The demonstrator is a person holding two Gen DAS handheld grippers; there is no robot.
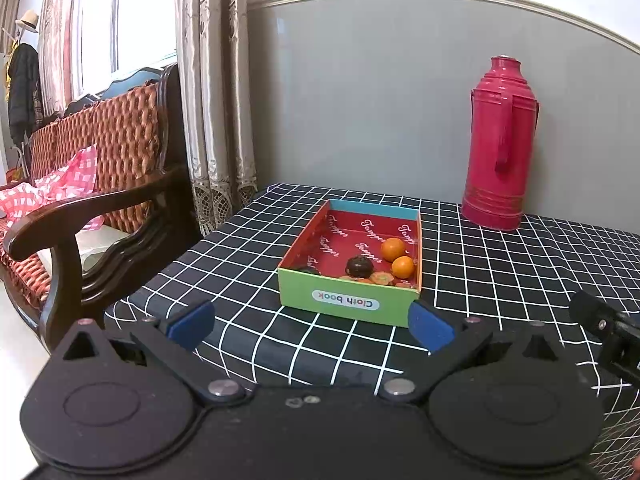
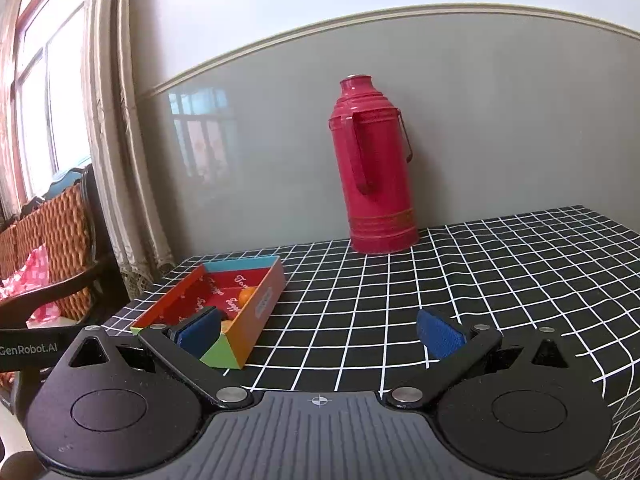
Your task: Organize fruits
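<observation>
Shallow cardboard box sits on the black grid-check tablecloth, near the table's left edge; green near wall labelled "Cloth book", blue far wall, red printed floor. All fruit lies inside the box, bunched toward its near right part: two oranges touching or nearly touching one another, the smaller one nearer the camera; a dark round fruit just left of them; several orange slices along the near wall; something dark in the near left corner, too hidden by the wall to identify. Left gripper hovers short of the box's near wall, jaws spread wide, blue pads apart, nothing between them. Right gripper hangs over the cloth to the right of the box, jaws likewise wide, empty; its left pad overlaps the box's near corner in the right wrist view, contact cannot be told. From that view only one orange shows over the box wall, plus a bit of orange behind the pad. Red thermos stands upright at the back against the grey wall, well apart from the box. Left of the table: wooden sofa with woven cushions, curtains, window.
</observation>
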